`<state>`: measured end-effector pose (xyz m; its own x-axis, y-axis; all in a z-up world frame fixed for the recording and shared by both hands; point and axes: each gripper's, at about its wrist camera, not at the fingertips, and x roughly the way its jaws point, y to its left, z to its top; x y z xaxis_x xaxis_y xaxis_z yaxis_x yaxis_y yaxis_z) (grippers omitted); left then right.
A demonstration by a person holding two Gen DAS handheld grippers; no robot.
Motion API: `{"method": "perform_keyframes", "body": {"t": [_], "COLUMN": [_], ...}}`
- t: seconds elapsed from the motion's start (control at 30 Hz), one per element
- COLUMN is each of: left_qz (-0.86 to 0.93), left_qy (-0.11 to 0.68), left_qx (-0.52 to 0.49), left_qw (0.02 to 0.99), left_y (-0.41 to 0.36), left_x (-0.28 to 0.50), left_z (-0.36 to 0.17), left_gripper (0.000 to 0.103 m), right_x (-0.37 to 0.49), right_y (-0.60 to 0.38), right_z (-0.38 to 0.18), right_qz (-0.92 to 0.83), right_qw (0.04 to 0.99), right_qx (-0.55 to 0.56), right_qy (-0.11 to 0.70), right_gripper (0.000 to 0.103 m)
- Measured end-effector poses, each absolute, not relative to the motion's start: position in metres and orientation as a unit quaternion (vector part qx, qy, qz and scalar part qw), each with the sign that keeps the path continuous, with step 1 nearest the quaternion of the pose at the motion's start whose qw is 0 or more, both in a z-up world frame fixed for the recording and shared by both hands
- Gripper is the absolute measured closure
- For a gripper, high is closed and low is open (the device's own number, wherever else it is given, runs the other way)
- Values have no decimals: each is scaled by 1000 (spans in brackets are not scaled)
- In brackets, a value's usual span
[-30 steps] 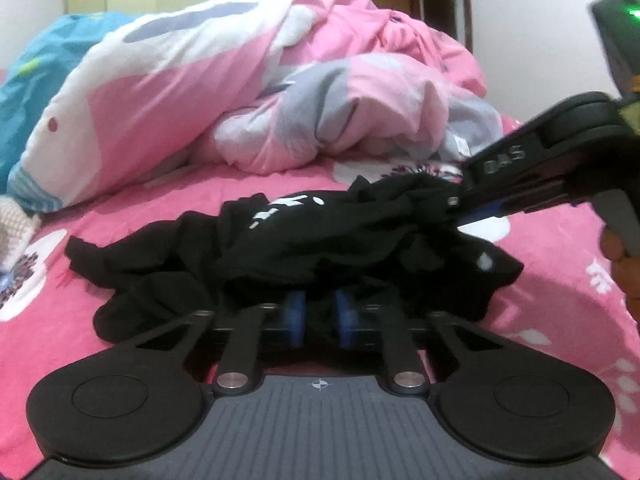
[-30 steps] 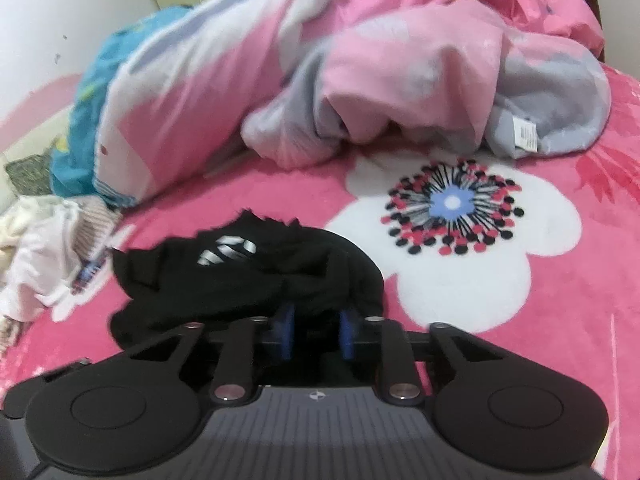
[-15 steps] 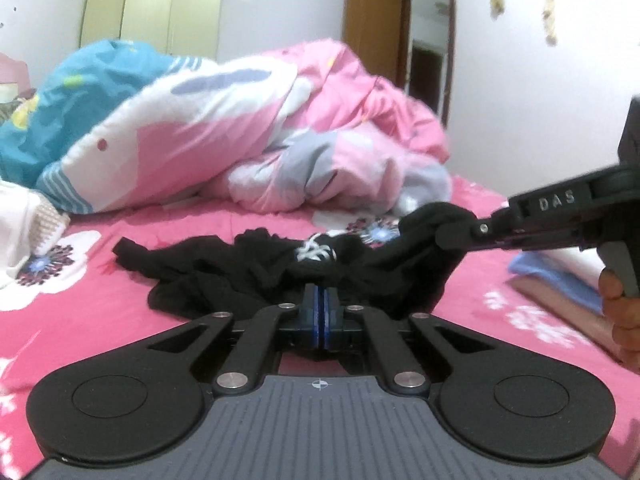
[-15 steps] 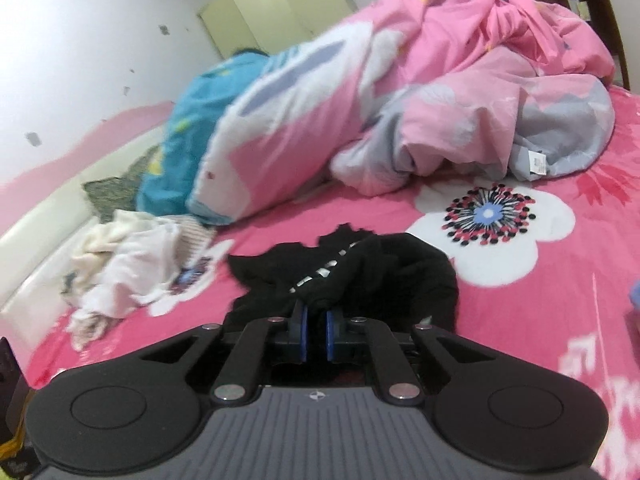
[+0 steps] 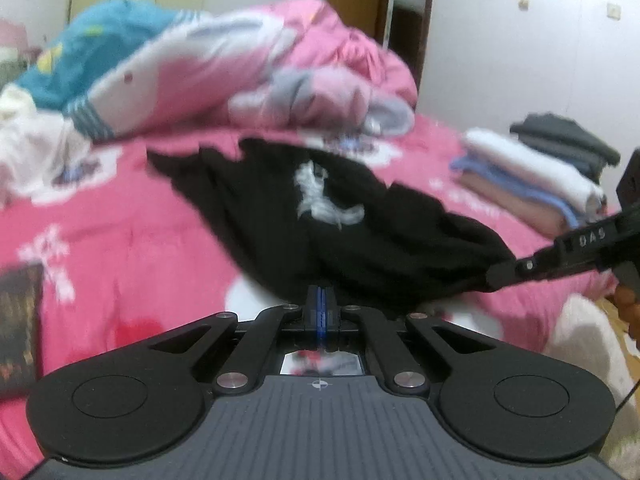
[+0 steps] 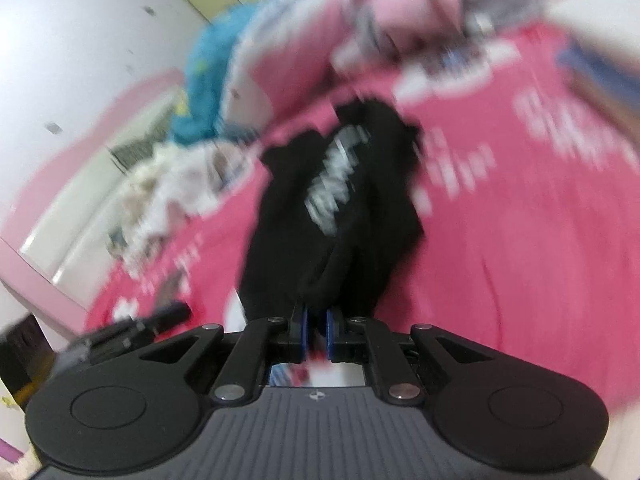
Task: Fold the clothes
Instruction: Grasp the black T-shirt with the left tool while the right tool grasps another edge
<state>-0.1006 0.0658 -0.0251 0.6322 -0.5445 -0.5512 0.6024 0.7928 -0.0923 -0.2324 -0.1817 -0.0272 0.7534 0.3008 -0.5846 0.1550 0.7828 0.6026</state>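
A black garment with a white print lies stretched over the pink bed sheet. In the left wrist view my left gripper is shut, its pads pinching the garment's near edge. My right gripper comes in from the right and grips another edge, so the cloth spans between the two. The right wrist view is blurred. There the black garment runs away from my right gripper, which is shut on a bunched fold. My left gripper shows at lower left.
A heaped pink and blue quilt fills the back of the bed. Folded clothes are stacked at the right, and a loose white pile lies at the left. A dark object sits at the left edge.
Both grippers have pulled the black garment back across the bed, and it now lies stretched out rather than bunched. The folded stack has come into the left view. The right view is now motion-blurred.
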Motion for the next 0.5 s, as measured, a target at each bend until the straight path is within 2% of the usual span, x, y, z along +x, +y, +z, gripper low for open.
{"method": "perform_keyframes", "body": {"t": [0.1, 0.13, 0.17, 0.2, 0.27, 0.33, 0.37, 0.43, 0.5], "left_qz": [-320, -321, -327, -332, -338, -340, -337, -324, -304], "left_qy": [292, 289, 286, 282, 272, 263, 262, 272, 291], "left_qx": [62, 67, 73, 79, 96, 115, 120, 115, 88], "left_qw": [899, 899, 898, 897, 896, 895, 896, 899, 903], "left_y": [61, 59, 56, 54, 50, 40, 35, 28, 30], "left_x": [-100, -100, -102, -104, -113, -114, -113, -108, -96], "left_z": [-29, -30, -31, -32, -35, -41, -45, -50, -52], "left_gripper": [99, 90, 76, 70, 47, 32, 30, 30, 30], "right_x": [-248, -253, -260, -267, -275, -278, -277, -268, -255], "right_y": [-184, -187, -190, -194, -202, -207, -208, -210, -210], "right_z": [-40, -38, -34, -29, -20, -15, -14, -14, -18], "right_qz": [17, 6, -7, -21, -47, -60, -63, -67, -62], "right_qw": [868, 870, 877, 883, 894, 900, 902, 900, 900], "right_qx": [336, 332, 322, 312, 291, 276, 273, 277, 281], "right_qy": [366, 364, 358, 351, 338, 331, 330, 330, 327], "right_gripper": [95, 95, 95, 94, 93, 88, 83, 50, 39]}}
